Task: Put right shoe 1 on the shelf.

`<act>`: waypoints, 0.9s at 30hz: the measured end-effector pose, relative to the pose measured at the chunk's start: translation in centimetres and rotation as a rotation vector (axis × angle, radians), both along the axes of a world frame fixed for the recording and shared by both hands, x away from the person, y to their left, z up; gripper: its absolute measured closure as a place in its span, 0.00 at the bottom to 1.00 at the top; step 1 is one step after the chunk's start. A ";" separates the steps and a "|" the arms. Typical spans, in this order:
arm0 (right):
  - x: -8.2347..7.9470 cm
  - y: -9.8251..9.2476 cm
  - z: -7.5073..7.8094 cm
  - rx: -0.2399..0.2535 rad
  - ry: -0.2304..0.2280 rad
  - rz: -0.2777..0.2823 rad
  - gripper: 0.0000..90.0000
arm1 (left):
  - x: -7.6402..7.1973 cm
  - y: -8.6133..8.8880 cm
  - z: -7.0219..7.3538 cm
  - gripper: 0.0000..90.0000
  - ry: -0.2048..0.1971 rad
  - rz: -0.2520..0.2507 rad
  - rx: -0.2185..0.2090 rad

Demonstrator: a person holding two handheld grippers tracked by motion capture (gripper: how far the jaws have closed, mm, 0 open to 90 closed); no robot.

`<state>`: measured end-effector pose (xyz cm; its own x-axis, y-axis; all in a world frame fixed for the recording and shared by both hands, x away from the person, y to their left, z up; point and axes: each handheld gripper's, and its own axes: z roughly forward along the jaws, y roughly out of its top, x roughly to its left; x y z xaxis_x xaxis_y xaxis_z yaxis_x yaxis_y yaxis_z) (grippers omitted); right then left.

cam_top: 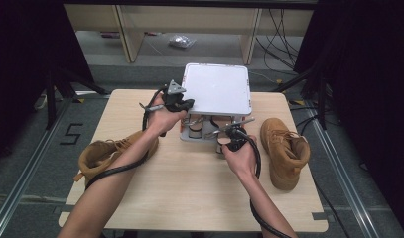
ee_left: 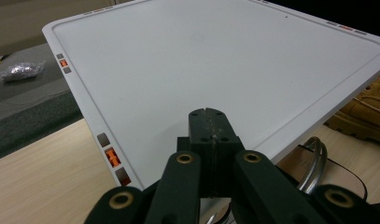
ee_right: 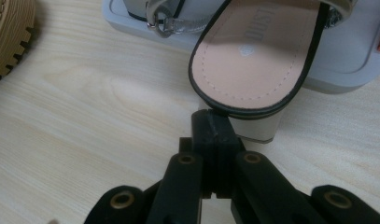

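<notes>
White rack [cam_top: 217, 89], heeled sandal [ee_right: 255, 60] inside

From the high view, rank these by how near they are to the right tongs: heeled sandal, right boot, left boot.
1. Heeled sandal: right at the right tongs, by the tray's front edge.
2. Right boot: off to the right side of the table.
3. Left boot: across the table, at its left edge.
</notes>
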<state>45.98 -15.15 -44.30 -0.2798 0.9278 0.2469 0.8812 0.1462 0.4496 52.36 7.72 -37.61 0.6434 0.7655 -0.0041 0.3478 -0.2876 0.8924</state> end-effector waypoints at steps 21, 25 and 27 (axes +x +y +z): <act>0.5 0.2 0.2 0.031 -0.009 -0.026 1.00 | 0.1 0.0 0.0 1.00 -0.001 -0.002 -0.002; 0.8 -0.1 -0.2 0.016 -0.052 0.009 1.00 | 0.1 0.0 0.0 1.00 -0.001 -0.002 -0.001; 0.8 0.0 -0.1 0.022 -0.036 -0.003 1.00 | 0.0 0.0 0.1 1.00 0.005 -0.002 0.004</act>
